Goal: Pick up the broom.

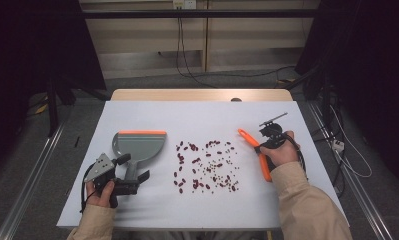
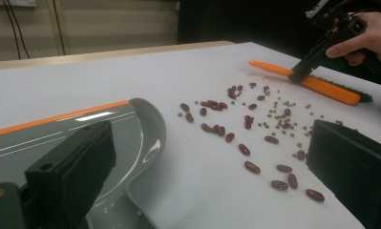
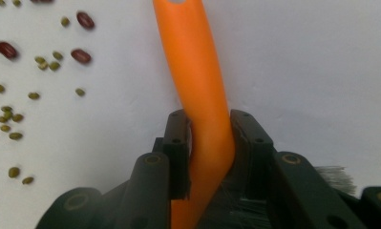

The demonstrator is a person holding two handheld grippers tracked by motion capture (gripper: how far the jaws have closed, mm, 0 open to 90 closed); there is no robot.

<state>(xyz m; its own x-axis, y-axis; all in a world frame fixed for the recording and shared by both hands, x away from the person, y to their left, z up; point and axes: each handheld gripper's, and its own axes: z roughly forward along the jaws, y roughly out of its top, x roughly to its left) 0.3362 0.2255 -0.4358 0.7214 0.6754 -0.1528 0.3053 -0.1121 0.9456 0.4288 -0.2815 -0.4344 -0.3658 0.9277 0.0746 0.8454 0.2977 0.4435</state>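
Sweeping job by the look of it: scattered beans (image 1: 207, 165) mid-table, everything else placed off that patch. To the beans' left, a grey dustpan (image 1: 137, 145) with an orange lip, lying flat, handle pointing back toward the left gripper (image 1: 121, 186). Jaws there spread wide in the left gripper view, nothing between them, just parked at the dustpan handle end; hard to tell from above whether actually touching it. To the beans' right, an orange brush (image 1: 253, 152) with a smooth, slightly curved plastic handle and dark bristles low down. Right gripper (image 3: 208, 143) closed snug around that handle, pads pressed on both sides, brush resting on the table. Probably best next: grab the dustpan handle firmly, keep the lip flat on the tabletop facing the beans, then drag the brush in short low strokes from the far right side toward the pan. Two kinds of bean here, glossy dark-red kidney-shaped ones and tiny round greenish ones, both hard and rolly on that smooth white surface, so gentle strokes or they'll skitter.
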